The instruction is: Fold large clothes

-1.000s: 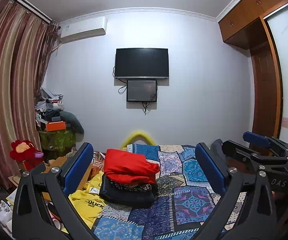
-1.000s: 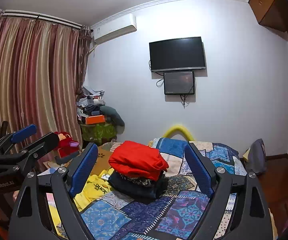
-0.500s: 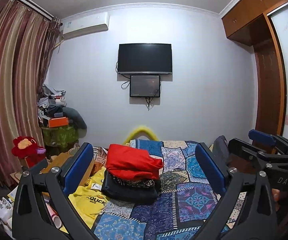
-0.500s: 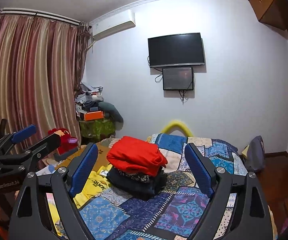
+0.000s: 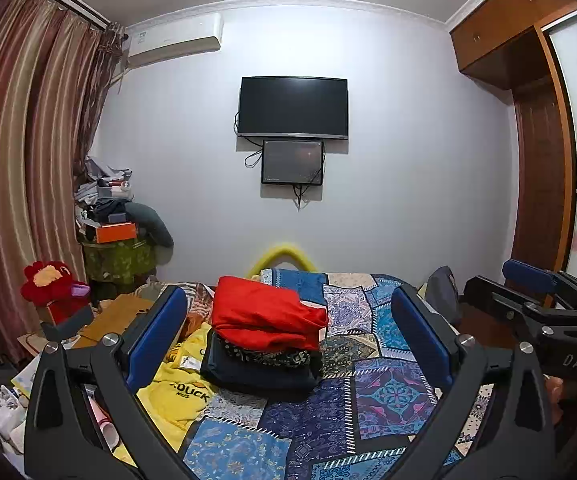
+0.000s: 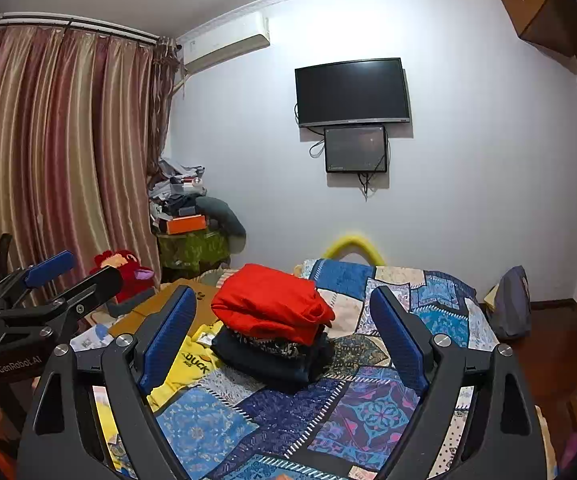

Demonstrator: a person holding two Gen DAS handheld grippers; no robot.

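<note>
A stack of folded clothes sits on the patchwork bed: a red garment on top of dark folded ones; the red garment also shows in the right wrist view. A yellow "DUCK" shirt lies unfolded to the left of the stack, also in the right wrist view. My left gripper is open and empty, held above the bed short of the stack. My right gripper is open and empty, at the same height. Each gripper shows at the edge of the other's view.
The blue patchwork bedspread covers the bed. A red plush toy, cardboard and a cluttered green cabinet stand left by the curtain. A wardrobe stands right. A dark bag leans at the bed's far right.
Both grippers have tilted slightly downward, so the bed and stack sit lower and a little nearer. Nothing was grasped; jaws stay open.
</note>
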